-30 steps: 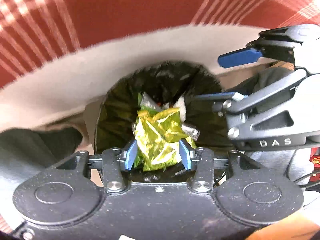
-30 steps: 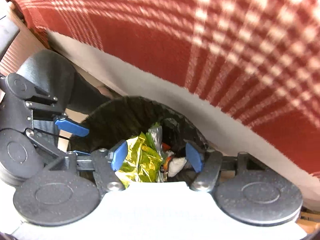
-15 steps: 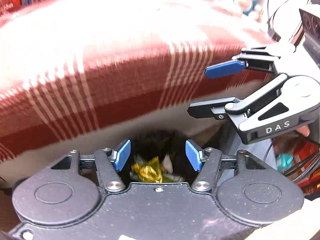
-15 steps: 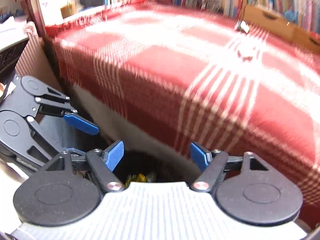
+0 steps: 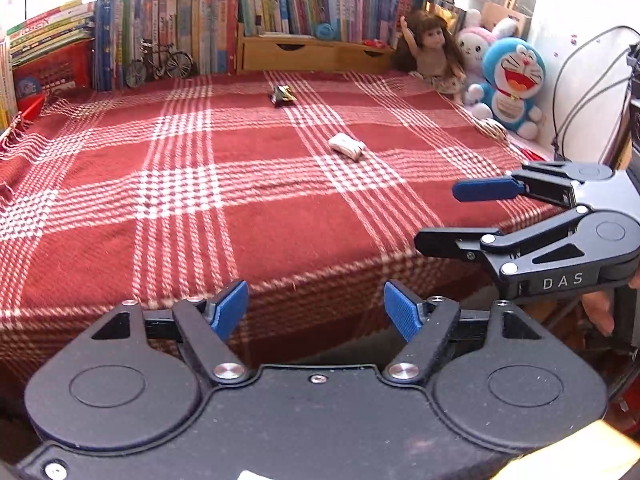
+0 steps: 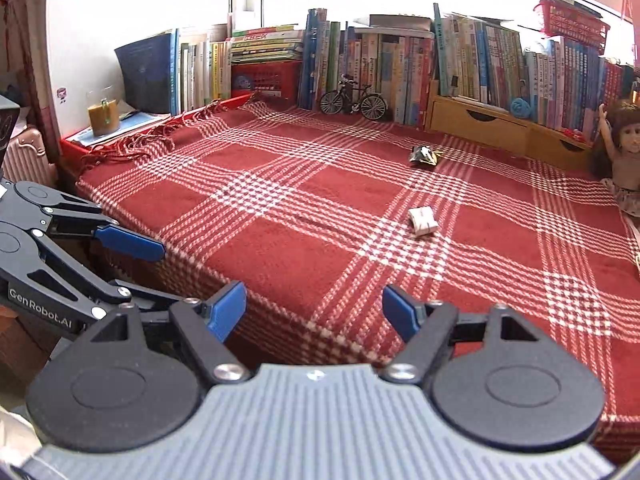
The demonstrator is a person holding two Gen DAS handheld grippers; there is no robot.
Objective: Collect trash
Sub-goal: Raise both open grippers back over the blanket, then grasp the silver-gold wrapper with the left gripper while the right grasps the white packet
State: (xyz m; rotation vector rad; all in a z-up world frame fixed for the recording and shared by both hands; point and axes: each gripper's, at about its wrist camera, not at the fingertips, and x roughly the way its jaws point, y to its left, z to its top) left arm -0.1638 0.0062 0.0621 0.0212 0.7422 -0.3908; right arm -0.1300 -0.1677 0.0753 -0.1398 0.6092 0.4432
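both tools [image 5: 316, 312] [image 6: 314, 306] lifted, jaws just opened, empty; "das", "genrobot.ai".

Plaid bed [image 5: 248, 216], two wrappers [image 5: 347, 146] atop

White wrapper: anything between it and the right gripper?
No. In the right wrist view only bare plaid blanket lies between the open right gripper and the white wrapper.

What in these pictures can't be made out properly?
- Dark wrapper: too small in both views to identify.
- White packet: its print is too small to read.
- Doll: cut off by the right wrist view's edge.
- Floor beside the bed: hidden by the left gripper body.
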